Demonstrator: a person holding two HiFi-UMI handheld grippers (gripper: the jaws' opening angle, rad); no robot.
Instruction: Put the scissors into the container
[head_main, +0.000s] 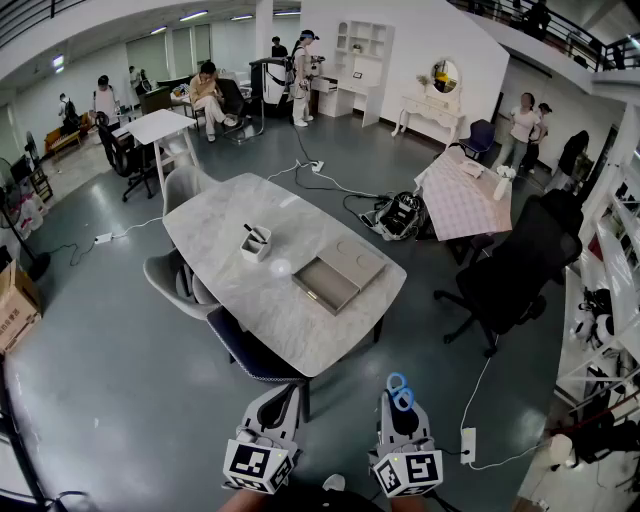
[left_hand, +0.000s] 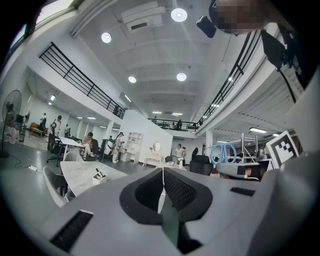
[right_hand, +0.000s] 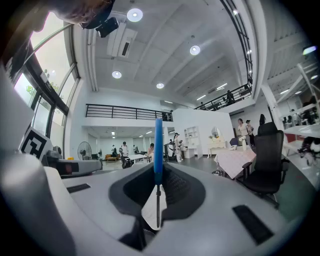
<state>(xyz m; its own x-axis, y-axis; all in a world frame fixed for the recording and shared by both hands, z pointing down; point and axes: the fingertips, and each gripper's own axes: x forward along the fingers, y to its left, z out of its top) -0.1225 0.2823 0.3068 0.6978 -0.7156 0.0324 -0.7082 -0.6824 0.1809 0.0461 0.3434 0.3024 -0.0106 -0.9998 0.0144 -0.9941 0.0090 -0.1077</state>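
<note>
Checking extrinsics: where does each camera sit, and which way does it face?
Head view: on the person's head, steeply down at the marble table, white container, left gripper, and right gripper holding scissors.
Left gripper view: on left gripper, up-forward along its shut, empty jaws; right gripper at right.
Right gripper view: on right gripper, along jaws shut on scissors; left gripper at left.
Shared: head and left gripper views both show white container and scissors.

Bright, even light from round ceiling lamps (left_hand: 179, 14) above the left gripper (left_hand: 162, 170) fingers (left_hand: 146, 192), fisheye bending, dark corners, fingers softly blurred.
</note>
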